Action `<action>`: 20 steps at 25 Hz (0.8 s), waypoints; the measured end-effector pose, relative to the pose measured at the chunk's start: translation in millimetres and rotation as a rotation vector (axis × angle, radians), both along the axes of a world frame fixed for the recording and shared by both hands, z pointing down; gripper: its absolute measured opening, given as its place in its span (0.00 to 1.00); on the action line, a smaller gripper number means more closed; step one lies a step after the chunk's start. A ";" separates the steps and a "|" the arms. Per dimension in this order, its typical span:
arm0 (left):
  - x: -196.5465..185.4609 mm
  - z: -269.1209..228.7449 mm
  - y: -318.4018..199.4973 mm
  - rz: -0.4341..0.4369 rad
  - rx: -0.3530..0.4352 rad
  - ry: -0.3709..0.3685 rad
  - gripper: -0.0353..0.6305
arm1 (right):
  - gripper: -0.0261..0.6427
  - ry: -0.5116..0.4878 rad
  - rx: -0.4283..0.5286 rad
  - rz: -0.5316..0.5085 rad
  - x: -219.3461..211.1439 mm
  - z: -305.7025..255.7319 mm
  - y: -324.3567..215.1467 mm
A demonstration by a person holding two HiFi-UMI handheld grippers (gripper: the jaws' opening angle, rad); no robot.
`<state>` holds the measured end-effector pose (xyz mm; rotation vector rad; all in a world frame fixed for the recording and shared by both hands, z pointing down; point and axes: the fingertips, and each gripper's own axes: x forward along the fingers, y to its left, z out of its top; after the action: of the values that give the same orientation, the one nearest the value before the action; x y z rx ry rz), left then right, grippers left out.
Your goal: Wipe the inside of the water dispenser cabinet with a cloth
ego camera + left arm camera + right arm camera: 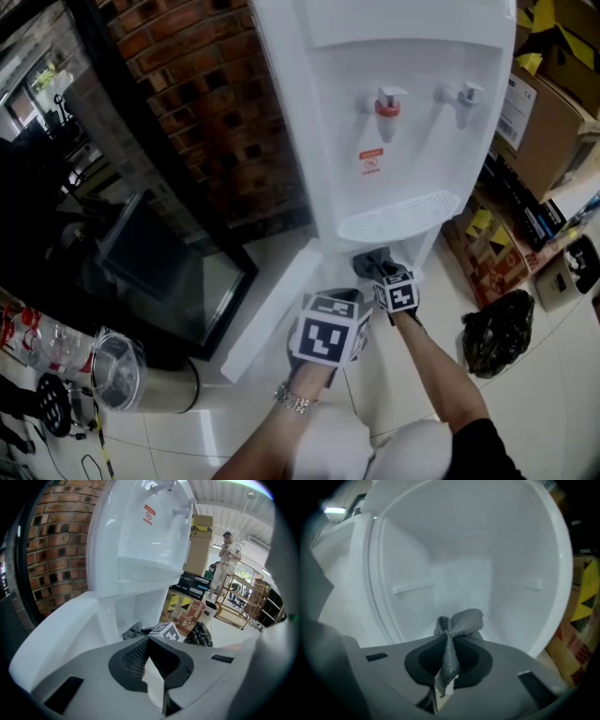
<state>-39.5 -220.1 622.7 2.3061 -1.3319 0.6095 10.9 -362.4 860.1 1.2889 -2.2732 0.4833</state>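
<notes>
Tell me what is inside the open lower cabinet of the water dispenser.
The white cabinet holds only the grey cloth, pinched in the right gripper. Two ledges show on its walls. The gripper's body covers the cabinet floor, so that part cannot be seen.

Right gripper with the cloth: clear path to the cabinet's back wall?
Probably yes. The right gripper is shut on the cloth at the cabinet mouth, the door hangs open, and nothing shows between the cloth and the back wall.
</notes>
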 end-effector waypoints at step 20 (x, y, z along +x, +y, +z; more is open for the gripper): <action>-2.5 1.2 -0.1 -0.006 -0.005 -0.008 0.06 | 0.07 -0.106 -0.046 -0.108 -50.8 -0.2 17.6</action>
<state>-42.0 -220.2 623.9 2.2978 -1.3391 0.6201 -39.9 -344.7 859.8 1.1355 -2.3898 0.5737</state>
